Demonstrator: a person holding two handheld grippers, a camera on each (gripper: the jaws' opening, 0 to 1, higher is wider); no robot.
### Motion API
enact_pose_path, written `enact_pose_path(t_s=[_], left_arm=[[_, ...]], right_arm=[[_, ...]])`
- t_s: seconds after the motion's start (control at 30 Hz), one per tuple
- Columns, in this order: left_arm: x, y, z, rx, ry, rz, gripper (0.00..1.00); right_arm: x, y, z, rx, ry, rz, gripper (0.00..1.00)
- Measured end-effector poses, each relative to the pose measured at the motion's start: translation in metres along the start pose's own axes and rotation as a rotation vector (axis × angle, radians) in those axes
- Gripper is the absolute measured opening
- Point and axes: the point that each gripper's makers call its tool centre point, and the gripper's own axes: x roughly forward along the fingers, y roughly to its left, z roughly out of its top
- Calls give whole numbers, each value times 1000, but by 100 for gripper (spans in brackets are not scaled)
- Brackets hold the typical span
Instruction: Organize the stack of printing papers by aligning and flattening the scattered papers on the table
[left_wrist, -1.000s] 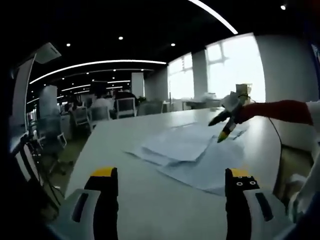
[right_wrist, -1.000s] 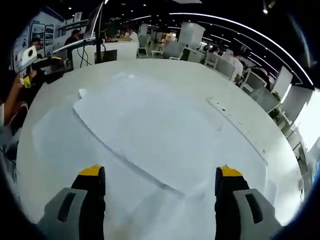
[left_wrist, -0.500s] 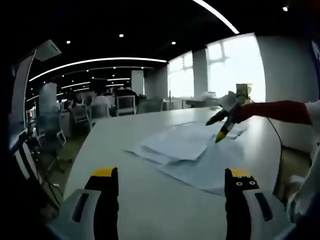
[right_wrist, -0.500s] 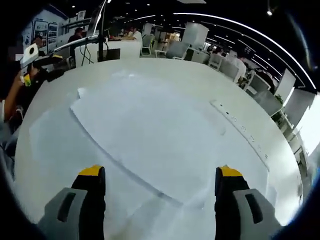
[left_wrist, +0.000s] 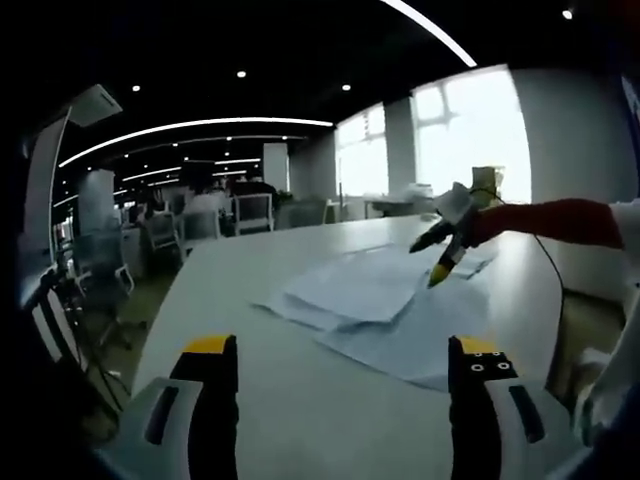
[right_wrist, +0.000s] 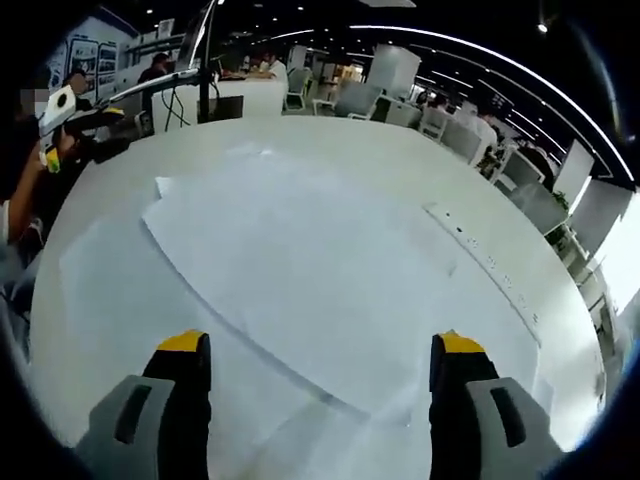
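My left gripper (left_wrist: 335, 375) is held above the near part of the white table (left_wrist: 240, 300), jaws spread wide apart with nothing between them. Ahead of it and slightly to its right lie the scattered papers (left_wrist: 370, 295), several white sheets overlapping at differing angles, flat on the table surface and well apart from the left jaws. In the left gripper view my right gripper (left_wrist: 440, 255) enters from the right, beyond the papers, its yellow-tipped jaws pointing down over the far edge of the spread; I cannot tell from that view whether they touch a sheet. My sleeve (left_wrist: 560, 222), red, extends behind it.

In the right gripper view my right gripper (right_wrist: 320, 375) also has its jaws parted, holding nothing. The papers (right_wrist: 300, 270) lie directly ahead of and beneath it, the nearest sheet running between the two jaws. My left gripper (right_wrist: 55, 125) appears at the far left of that view, beyond the paper spread. Office chairs (right_wrist: 350, 98) stand past the table's far edge.
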Motion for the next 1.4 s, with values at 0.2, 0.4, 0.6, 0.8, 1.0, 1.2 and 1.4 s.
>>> enact_pose_path(t_s=[0.2,0.4,0.6,0.8,1.0,1.2,1.4], left_arm=[[1,-1,-1,7,1,-3,88],[1,-2,3,-2,-20,-6,88],[1,-1,1,-5,-20,-4,87],[0,-1,2,-6,-23,-2,87],[3,-4,1,0,-14,-6,87],[7,-5,0,-6,-11,-9,87],[8,-5,2,-3,-10,-6,87]], right_arm=[[1,-3,1,5,2,0,85],[5,-9,1,7,13,-1,85],[7,-6,3,-1,12,7,85],[9,-2,6,-6,5,15,85],[9,4,7,-11,-2,21,85],[10,6,14,-13,-31,35,84],[15,3,19,-22,-29,46,84]])
